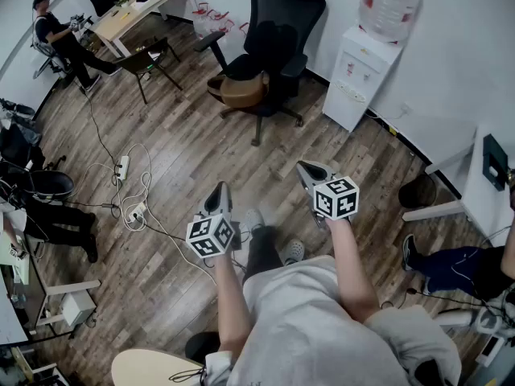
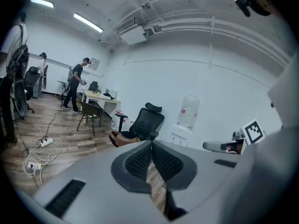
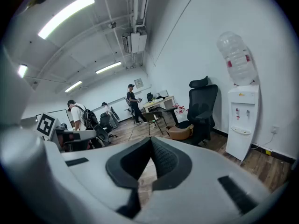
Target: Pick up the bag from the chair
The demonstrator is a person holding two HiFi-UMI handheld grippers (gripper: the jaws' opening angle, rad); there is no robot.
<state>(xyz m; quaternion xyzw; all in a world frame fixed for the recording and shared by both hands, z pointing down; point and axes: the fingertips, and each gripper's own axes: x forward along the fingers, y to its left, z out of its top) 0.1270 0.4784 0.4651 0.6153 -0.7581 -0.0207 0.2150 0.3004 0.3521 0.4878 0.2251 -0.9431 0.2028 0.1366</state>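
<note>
A brown bag lies on the seat of a black office chair at the far side of the wooden floor. The same bag shows ahead in the left gripper view, and the bag sits right of centre in the right gripper view. My left gripper and right gripper are held in mid-air well short of the chair. Both are shut, pads together, with nothing between them.
A white water dispenser with a bottle stands right of the chair. A second dark chair and a desk are at the back left. Cables and a power strip lie on the floor. People stand and sit at the edges.
</note>
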